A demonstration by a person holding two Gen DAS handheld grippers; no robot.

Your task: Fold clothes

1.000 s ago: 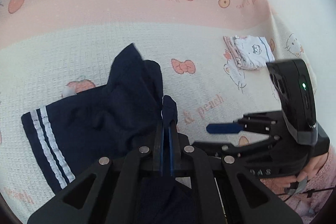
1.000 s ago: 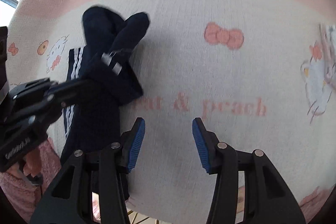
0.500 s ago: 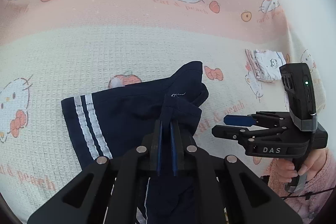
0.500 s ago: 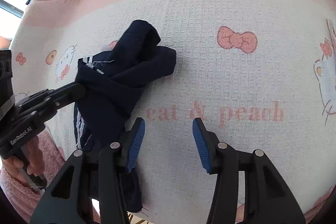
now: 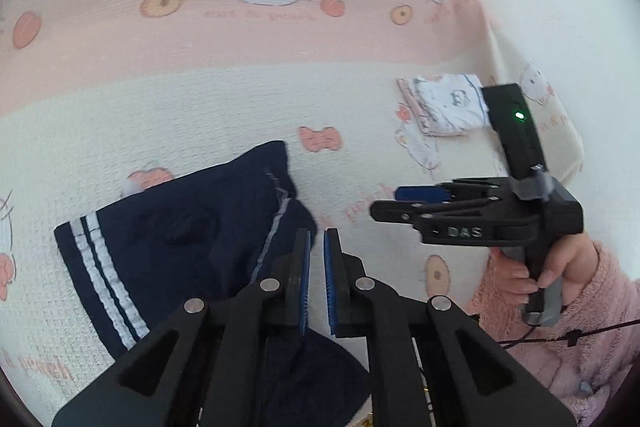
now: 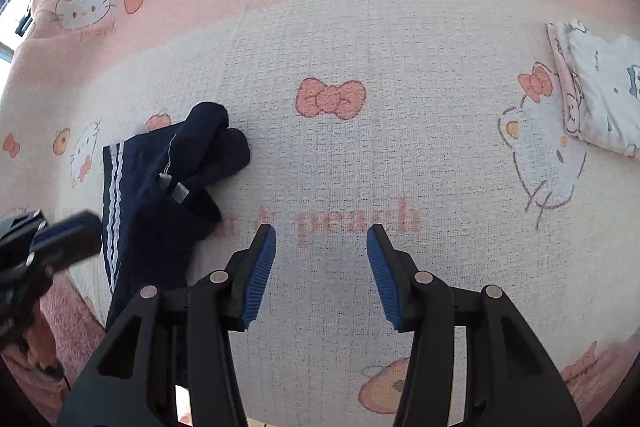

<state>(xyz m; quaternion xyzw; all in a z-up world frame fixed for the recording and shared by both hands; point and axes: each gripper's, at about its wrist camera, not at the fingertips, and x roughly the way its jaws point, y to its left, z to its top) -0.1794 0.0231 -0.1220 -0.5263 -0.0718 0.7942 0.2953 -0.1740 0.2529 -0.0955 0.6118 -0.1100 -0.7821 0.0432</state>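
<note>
The left gripper (image 5: 316, 247) shows a narrow empty gap between its pads, the cloth released just at its 9 o'clock; the right gripper (image 6: 322, 247) stands wide apart over bare blanket (image 6: 360, 155). The navy garment (image 5: 180, 227) lies bunched at 9 o'clock of both tools — the operator should probably seize one corner per tool and draw the cloth flat before creasing.
</note>
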